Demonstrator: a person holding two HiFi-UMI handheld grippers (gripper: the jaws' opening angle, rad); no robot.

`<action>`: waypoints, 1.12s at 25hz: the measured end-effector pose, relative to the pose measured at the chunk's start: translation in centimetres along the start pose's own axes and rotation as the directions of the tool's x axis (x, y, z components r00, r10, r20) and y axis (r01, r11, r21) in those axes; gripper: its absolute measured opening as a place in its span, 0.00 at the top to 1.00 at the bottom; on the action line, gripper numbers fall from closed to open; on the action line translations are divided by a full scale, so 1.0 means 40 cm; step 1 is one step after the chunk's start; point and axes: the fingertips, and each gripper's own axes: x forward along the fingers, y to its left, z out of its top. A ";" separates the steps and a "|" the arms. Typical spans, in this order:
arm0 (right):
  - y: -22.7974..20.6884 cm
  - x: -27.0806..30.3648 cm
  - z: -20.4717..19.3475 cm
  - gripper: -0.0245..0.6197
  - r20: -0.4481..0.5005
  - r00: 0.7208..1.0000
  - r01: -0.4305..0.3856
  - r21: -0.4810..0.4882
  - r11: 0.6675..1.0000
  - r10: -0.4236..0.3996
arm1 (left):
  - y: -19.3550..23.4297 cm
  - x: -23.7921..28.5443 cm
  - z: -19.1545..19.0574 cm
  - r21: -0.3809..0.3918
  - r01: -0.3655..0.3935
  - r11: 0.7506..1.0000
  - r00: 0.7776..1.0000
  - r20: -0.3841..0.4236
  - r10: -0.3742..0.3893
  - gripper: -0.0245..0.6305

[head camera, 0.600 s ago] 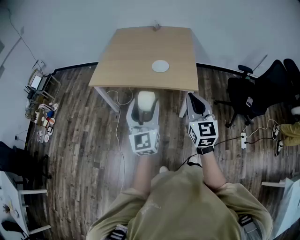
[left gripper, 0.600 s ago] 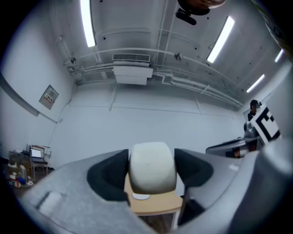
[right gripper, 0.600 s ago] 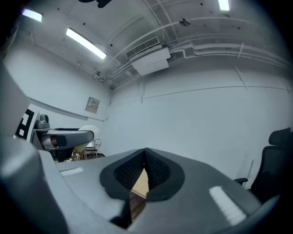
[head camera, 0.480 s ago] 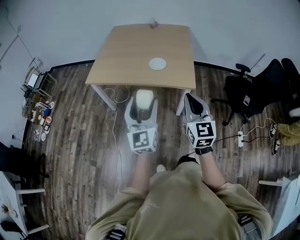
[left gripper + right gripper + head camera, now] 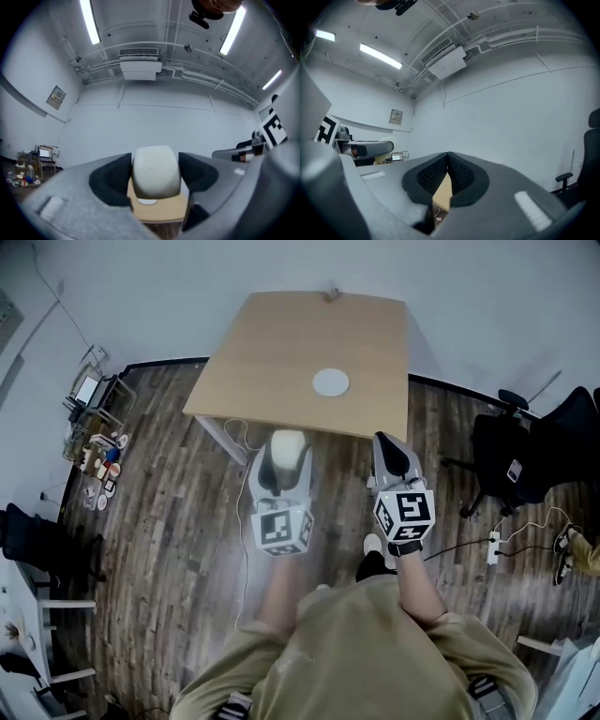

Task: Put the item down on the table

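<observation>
Black office chair [image 5: 511, 454], power strip [image 5: 494, 547]

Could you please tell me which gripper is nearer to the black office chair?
Right. The right gripper is beside the chair, on its left; the left gripper, holding the item, is farther left.

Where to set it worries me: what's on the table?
A white disc lies on the table, something small at its far edge. From the left claw, the held cream item covers part of it.
</observation>
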 end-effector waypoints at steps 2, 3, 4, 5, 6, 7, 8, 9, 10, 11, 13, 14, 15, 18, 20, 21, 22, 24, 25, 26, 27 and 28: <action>-0.066 0.055 0.019 0.95 0.016 1.000 -0.019 0.003 1.000 0.019 | -0.032 0.080 0.005 0.008 -0.007 1.000 1.000 0.004 0.007 0.49; -0.103 0.083 0.031 0.95 0.023 0.999 -0.031 0.004 1.000 0.031 | -0.054 0.119 0.008 0.009 -0.010 1.000 1.000 0.011 0.010 0.49; -0.139 0.110 0.043 0.95 0.030 0.999 -0.044 0.003 0.999 0.044 | -0.076 0.157 0.010 0.007 -0.014 1.000 1.000 0.019 0.014 0.49; -0.174 0.135 0.053 0.95 0.037 0.998 -0.059 0.002 0.998 0.059 | -0.097 0.192 0.010 0.003 -0.021 1.000 0.999 0.027 0.021 0.49; -0.207 0.158 0.063 0.95 0.044 0.996 -0.071 0.005 0.997 0.071 | -0.115 0.225 0.009 -0.002 -0.030 1.000 0.999 0.032 0.030 0.49; -0.237 0.179 0.071 0.95 0.051 0.995 -0.083 0.012 0.997 0.082 | -0.129 0.256 0.007 -0.005 -0.040 0.999 0.999 0.035 0.040 0.49; -0.265 0.199 0.075 0.95 0.055 0.994 -0.094 0.019 0.995 0.093 | -0.141 0.285 0.004 -0.009 -0.051 0.999 0.998 0.036 0.051 0.49; -0.288 0.218 0.075 0.95 0.055 0.993 -0.107 0.026 0.994 0.105 | -0.149 0.310 -0.001 -0.013 -0.064 0.998 0.997 0.036 0.064 0.49; -0.308 0.237 0.069 0.95 0.049 0.992 -0.122 0.030 0.992 0.120 | -0.156 0.333 -0.008 -0.016 -0.078 0.997 0.996 0.034 0.079 0.49; -0.324 0.253 0.058 0.95 0.041 0.990 -0.138 0.034 0.990 0.136 | -0.161 0.353 -0.019 -0.015 -0.093 0.996 0.995 0.030 0.094 0.49; -0.347 0.282 0.025 0.95 0.020 0.986 -0.168 0.048 0.985 0.167 | -0.171 0.383 -0.046 -0.008 -0.118 0.993 0.993 0.013 0.118 0.49; -0.355 0.296 0.009 0.95 0.009 0.984 -0.180 0.059 0.982 0.180 | -0.175 0.395 -0.060 -0.004 -0.126 0.992 0.992 0.004 0.126 0.49; -0.362 0.310 -0.008 0.95 -0.002 0.982 -0.190 0.072 0.979 0.191 | -0.178 0.405 -0.073 -0.001 -0.132 0.991 0.991 -0.007 0.132 0.49; -0.372 0.355 -0.052 0.95 -0.042 0.972 -0.226 0.108 0.968 0.232 | -0.180 0.434 -0.108 -0.002 -0.150 0.989 0.988 -0.042 0.150 0.49; -0.368 0.380 -0.073 0.95 -0.064 0.963 -0.254 0.115 0.960 0.263 | -0.172 0.453 -0.128 -0.004 -0.165 0.986 0.984 -0.064 0.164 0.49; -0.364 0.392 -0.077 0.95 -0.070 0.959 -0.266 0.112 0.957 0.275 | -0.163 0.465 -0.134 -0.005 -0.171 0.985 0.983 -0.071 0.170 0.49; -0.359 0.408 -0.077 0.95 -0.075 0.956 -0.275 0.109 0.955 0.283 | -0.152 0.480 -0.136 -0.006 -0.174 0.985 0.982 -0.074 0.173 0.49; -0.350 0.444 -0.078 0.95 -0.081 0.953 -0.283 0.102 0.954 0.291 | -0.126 0.517 -0.135 -0.007 -0.171 0.985 0.983 -0.072 0.170 0.49; -0.348 0.462 -0.084 0.95 -0.085 0.953 -0.283 0.098 0.954 0.292 | -0.115 0.537 -0.139 -0.007 -0.165 0.986 0.984 -0.070 0.164 0.49; -0.350 0.481 -0.093 0.95 -0.091 0.953 -0.282 0.093 0.955 0.290 | -0.106 0.559 -0.148 -0.009 -0.158 0.987 0.985 -0.069 0.157 0.49; -0.357 0.501 -0.105 0.95 -0.099 0.953 -0.278 0.087 0.957 0.286 | -0.098 0.583 -0.162 -0.018 -0.152 0.988 0.986 -0.073 0.150 0.49; -0.369 0.524 -0.116 0.95 -0.107 0.955 -0.269 0.084 0.959 0.277 | -0.090 0.610 -0.177 -0.038 -0.145 0.989 0.987 -0.080 0.142 0.49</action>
